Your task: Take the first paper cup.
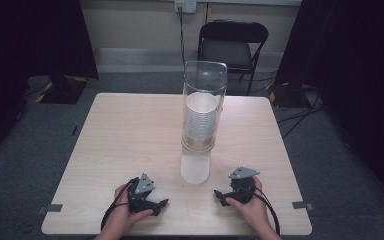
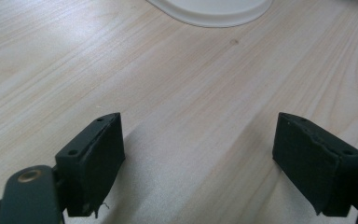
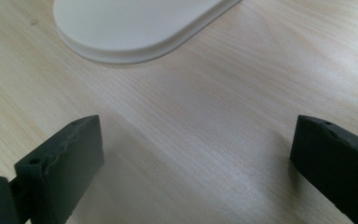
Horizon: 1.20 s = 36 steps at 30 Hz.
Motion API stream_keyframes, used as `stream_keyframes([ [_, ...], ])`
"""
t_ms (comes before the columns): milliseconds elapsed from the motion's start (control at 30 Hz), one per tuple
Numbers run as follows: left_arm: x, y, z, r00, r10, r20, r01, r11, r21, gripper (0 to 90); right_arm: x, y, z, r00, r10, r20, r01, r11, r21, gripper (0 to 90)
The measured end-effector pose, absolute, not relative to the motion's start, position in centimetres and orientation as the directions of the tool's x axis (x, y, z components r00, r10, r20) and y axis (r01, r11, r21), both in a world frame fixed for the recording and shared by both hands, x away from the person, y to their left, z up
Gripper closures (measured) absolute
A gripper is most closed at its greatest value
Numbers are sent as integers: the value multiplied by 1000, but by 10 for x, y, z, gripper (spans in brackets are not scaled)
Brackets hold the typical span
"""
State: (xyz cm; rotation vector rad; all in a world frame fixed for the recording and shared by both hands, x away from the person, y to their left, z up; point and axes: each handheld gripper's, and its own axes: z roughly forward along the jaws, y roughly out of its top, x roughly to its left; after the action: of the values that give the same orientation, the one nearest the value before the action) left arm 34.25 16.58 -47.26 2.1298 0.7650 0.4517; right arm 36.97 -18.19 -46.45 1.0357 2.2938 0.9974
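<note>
While both hands rest low in the high view, the left gripper [image 1: 156,204] and right gripper [image 1: 221,195] flank the clear cup dispenser [image 1: 203,115] at centre frame. Left gripper view: jaws apart over bare table [image 2: 177,93], dispenser base [image 2: 214,10] at top. Right gripper view: jaws apart, base upper left.

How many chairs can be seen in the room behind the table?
1. A black folding chair stands by the far wall, beyond the table and behind the clear cup dispenser. Dark curtains at both sides may hide others.
</note>
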Motion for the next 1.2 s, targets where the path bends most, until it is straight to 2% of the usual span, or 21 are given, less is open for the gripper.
stream_keyframes([
  [100, 343, 166, -473, 752, 656, 57, 367, -489, 792, 161, 369, -179, -465, -610, 787, -90, 468, 450, 761, 27],
  [200, 343, 166, -473, 753, 656, 57, 367, -489, 792, 161, 368, -177, -461, -621, 778, -93, 448, 450, 772, 217],
  [233, 343, 166, -473, 753, 656, 57, 367, -489, 792, 161, 368, -177, -461, -621, 778, -93, 448, 450, 772, 217],
  [267, 343, 166, -473, 753, 656, 56, 367, -489, 792, 161, 369, -173, -455, -621, 775, -116, 439, 467, 768, 123],
  [300, 343, 166, -473, 753, 656, 56, 367, -489, 792, 161, 369, -173, -455, -621, 775, -116, 439, 467, 768, 123],
  [333, 343, 166, -473, 752, 656, 57, 367, -489, 792, 161, 371, -170, -449, -630, 770, -101, 430, 453, 781, 175],
  [433, 343, 166, -473, 752, 656, 57, 367, -489, 792, 161, 375, -166, -442, -633, 768, -96, 417, 443, 793, 152],
  [800, 343, 166, -472, 753, 656, 57, 367, -489, 791, 161, 389, -144, -410, -676, 733, -70, 352, 405, 844, 156],
  [1200, 343, 166, -472, 753, 656, 57, 367, -490, 791, 161, 395, -122, -397, -690, 721, -62, 295, 358, 886, 162],
])
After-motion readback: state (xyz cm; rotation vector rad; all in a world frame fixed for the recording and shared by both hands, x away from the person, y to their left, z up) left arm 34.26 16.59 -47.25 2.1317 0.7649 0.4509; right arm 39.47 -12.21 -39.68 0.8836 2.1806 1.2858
